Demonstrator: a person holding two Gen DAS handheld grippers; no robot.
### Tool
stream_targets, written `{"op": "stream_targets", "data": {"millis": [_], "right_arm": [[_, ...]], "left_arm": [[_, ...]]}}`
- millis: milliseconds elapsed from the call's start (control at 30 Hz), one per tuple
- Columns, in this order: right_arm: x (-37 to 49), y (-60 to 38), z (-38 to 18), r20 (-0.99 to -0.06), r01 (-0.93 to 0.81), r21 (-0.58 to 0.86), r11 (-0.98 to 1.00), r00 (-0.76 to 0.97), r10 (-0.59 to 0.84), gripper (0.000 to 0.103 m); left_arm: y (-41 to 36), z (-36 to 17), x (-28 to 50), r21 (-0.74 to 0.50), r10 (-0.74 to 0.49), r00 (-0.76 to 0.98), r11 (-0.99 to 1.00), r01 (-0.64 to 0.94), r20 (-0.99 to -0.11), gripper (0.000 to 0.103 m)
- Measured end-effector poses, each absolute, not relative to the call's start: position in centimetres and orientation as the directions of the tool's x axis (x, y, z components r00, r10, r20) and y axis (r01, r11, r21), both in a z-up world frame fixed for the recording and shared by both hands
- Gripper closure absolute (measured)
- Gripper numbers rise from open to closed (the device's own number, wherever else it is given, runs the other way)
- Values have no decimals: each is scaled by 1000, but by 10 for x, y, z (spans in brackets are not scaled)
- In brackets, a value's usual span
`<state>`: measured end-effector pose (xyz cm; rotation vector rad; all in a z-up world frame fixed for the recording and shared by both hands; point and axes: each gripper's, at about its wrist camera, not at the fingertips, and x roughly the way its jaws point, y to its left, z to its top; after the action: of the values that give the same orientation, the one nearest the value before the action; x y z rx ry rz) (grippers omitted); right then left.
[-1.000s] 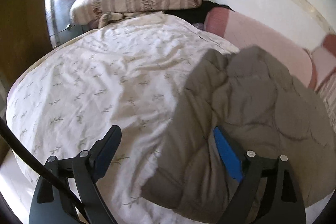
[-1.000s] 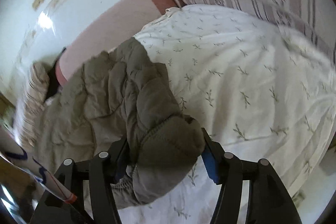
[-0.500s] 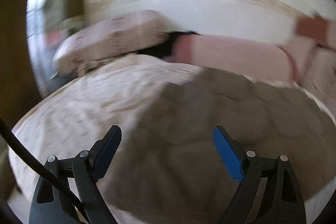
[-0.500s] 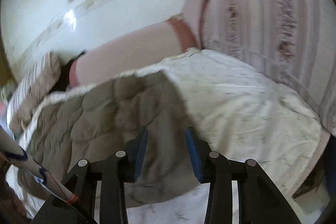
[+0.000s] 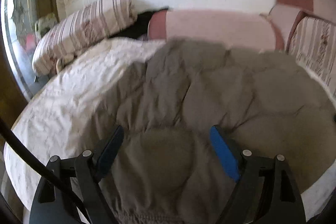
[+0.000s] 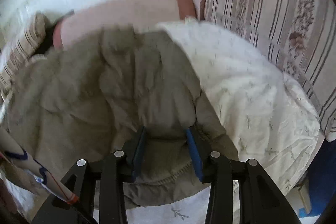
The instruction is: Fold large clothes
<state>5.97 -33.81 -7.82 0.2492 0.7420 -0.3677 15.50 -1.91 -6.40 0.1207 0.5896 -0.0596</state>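
Note:
A grey-olive quilted jacket (image 5: pixel 210 87) lies spread over a white leaf-print bedspread (image 5: pixel 73 87). My left gripper (image 5: pixel 167 131) hovers over the jacket's near hem. Its blue pads stand wide apart, with a puffy panel lying between them, and it is open. In the right wrist view the jacket (image 6: pixel 94 87) fills the left and middle. My right gripper (image 6: pixel 166 131) has a fold of the jacket's near edge filling the gap between its pads. Its jaws are opening slightly, though the cloth still touches both pads.
A striped floral pillow (image 5: pixel 88 24) lies at the far left and a pink bolster (image 5: pixel 220 28) runs along the white wall. A striped cushion (image 6: pixel 273 14) borders the bed on the right. A white rolled tube (image 6: pixel 21 161) crosses the lower left, and a black cable (image 5: pixel 31 159) hangs at the left.
Both views have swung and levelled. The left gripper moved from bedspread and jacket edge to fully over the jacket. The right jaws narrowed from wide around the bunched sleeve to a fold of the hem.

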Motion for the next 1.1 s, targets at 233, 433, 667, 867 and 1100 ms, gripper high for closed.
{"op": "stream_targets", "data": {"millis": [233, 433, 667, 867, 1100], "right_arm": [[99, -310, -37, -609, 287, 148, 946, 781, -142, 59], [180, -288, -50, -648, 231, 96, 968, 753, -115, 59], [234, -294, -90, -735, 240, 106, 965, 672, -86, 52], [246, -295, -101, -752, 250, 84, 965, 651, -103, 49], [221, -281, -76, -703, 230, 99, 968, 705, -96, 49]], "left_arm": [[-55, -31, 203, 99, -52, 835, 987, 127, -547, 19], [-71, -60, 271, 110, -14, 766, 988, 111, -643, 19], [-67, -91, 304, 64, -47, 700, 989, 131, -713, 14], [-68, -93, 307, 65, -45, 701, 990, 129, -712, 13], [-63, -68, 263, 89, -50, 775, 987, 136, -630, 14]]}}
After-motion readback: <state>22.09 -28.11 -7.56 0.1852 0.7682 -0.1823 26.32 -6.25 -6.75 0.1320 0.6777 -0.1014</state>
